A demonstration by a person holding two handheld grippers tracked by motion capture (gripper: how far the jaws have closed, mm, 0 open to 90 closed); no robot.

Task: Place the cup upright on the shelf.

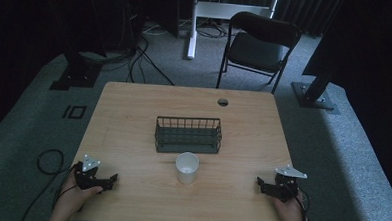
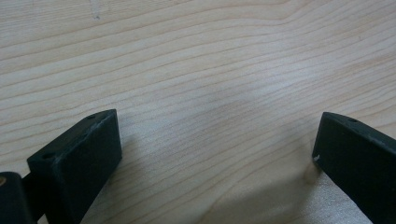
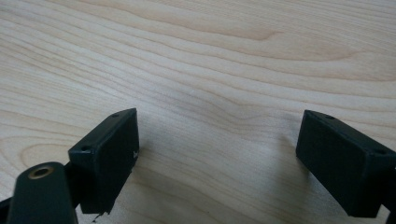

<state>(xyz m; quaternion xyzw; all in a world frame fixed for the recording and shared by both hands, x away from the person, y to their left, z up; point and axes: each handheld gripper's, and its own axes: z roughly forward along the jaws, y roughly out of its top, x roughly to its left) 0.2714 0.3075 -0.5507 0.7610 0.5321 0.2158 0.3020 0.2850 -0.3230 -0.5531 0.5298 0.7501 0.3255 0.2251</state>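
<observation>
The wooden table (image 1: 134,113) carries everything, and the white cup (image 1: 187,167) serves as the landmark. Just behind the cup, close but apart from it, a dark wire basket (image 1: 188,135) lies lengthwise across the table with its open top up; set that close, it looks like the place the cup is meant to go. The cup itself stands upright near the table's front middle, mouth up, an even reach from either hand.

The left gripper (image 1: 112,179) rests well to the left of the cup and the right gripper (image 1: 260,184) well to its right, both low at the table's front edge and pointing inward, a waiting pose rather than a reach. In each gripper view the black jaws stand wide apart over bare wood grain, holding nothing.

No brand, label or writing can be read on the cup, the basket or the grippers.
</observation>
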